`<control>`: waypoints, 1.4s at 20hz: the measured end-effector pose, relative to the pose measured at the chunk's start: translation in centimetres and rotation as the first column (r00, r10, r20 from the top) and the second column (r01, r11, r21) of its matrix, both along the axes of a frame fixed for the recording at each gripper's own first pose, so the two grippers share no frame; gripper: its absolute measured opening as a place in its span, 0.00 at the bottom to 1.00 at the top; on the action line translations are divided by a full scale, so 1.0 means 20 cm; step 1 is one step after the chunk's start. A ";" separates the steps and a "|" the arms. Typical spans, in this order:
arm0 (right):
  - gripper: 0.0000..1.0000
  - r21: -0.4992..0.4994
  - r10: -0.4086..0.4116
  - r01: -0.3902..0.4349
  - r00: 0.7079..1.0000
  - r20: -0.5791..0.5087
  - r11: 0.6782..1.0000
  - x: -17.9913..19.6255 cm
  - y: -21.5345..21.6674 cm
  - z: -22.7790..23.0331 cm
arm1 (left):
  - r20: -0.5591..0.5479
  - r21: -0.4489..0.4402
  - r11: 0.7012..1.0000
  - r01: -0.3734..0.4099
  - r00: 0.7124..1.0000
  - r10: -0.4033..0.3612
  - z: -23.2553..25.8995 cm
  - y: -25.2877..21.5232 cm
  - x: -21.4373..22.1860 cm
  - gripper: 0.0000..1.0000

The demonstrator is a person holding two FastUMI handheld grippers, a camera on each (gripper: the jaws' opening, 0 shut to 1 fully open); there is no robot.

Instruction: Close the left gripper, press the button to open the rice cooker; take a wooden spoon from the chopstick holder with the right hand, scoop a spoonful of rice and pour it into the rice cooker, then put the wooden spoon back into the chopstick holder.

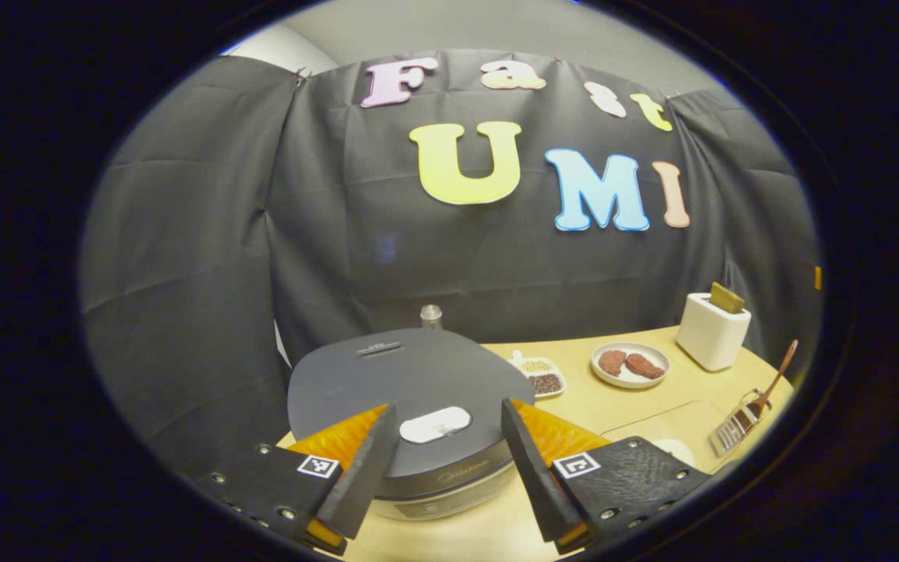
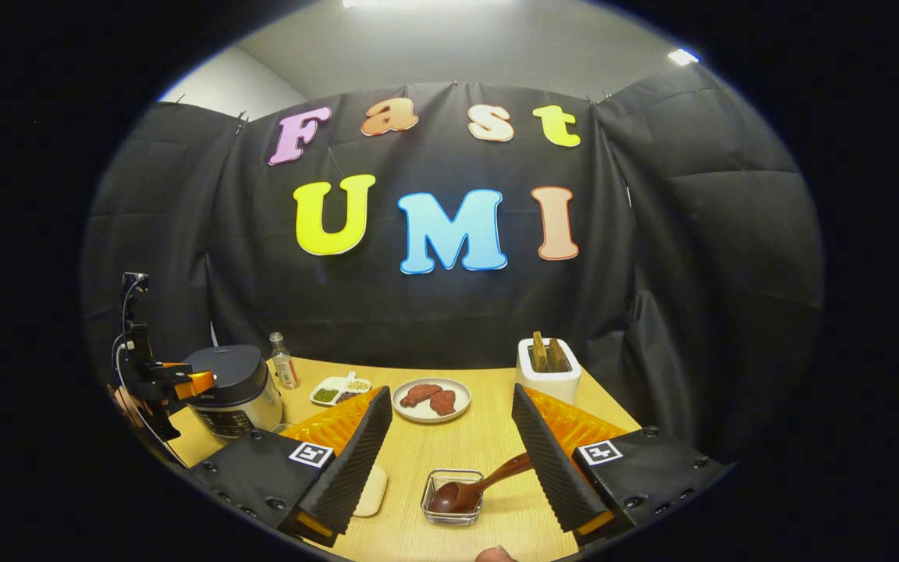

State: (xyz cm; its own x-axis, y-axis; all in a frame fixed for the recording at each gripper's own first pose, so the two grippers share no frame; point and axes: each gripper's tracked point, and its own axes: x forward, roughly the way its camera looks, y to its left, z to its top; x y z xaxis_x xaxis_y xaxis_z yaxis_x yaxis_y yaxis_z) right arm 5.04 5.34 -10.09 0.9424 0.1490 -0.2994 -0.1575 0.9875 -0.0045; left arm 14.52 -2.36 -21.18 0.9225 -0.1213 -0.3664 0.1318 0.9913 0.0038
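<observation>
Presently the left claw (image 1: 442,460) hangs with its fingers spread apart just above the rice cooker (image 1: 410,382), whose dark lid is down and whose pale button (image 1: 435,425) lies between the fingertips. Across the desk (image 2: 488,445), the right claw (image 2: 453,460) is likewise spread wide, holding nothing, over a small wire chopstick holder (image 2: 453,499) in which the wooden spoon (image 2: 473,488) rests, handle tilted toward the right finger.

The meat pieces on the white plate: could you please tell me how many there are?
2. Both meat pieces lie side by side on the plate at the table's middle: one on the left, one on the right. Nothing seems hidden beneath them.
</observation>
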 end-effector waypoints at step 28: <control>0.98 0.046 0.011 -0.020 0.981 0.193 0.999 -0.49 -0.03 0.43 | 0.329 -0.040 0.998 0.042 0.944 -0.027 1.09 -0.26 -0.88 0.84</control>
